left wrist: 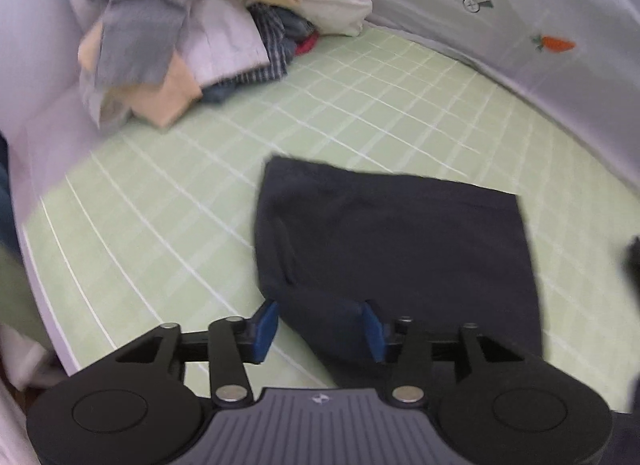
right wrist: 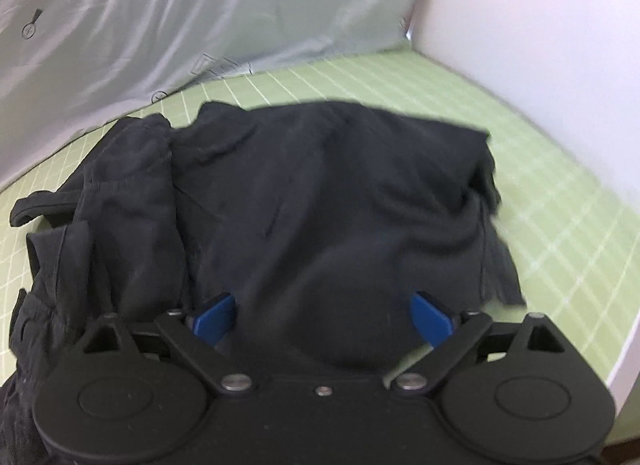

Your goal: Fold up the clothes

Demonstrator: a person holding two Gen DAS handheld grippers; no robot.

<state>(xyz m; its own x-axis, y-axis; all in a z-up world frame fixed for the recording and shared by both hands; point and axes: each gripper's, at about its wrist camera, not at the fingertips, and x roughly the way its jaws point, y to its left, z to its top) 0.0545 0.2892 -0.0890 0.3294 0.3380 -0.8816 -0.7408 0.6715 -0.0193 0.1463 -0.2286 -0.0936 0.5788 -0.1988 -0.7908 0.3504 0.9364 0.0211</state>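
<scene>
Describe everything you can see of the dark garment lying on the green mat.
The dark garment is navy to black, a soft matte knit. It lies on the green grid mat, partly folded. In the left view it is a flat, smooth panel with straight edges; in the right view it is rumpled, with a bunched, hemmed part on its left. The left gripper and right gripper are both open, fingers straddling its near edge. It lies apart from the clothes pile.

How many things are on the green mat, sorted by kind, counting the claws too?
Dark garment spread on the mat: 1
Pile of mixed clothes, pieces too tangled to count: 1
Claws, both open: 2, left claw, right claw
Total: 4
</scene>
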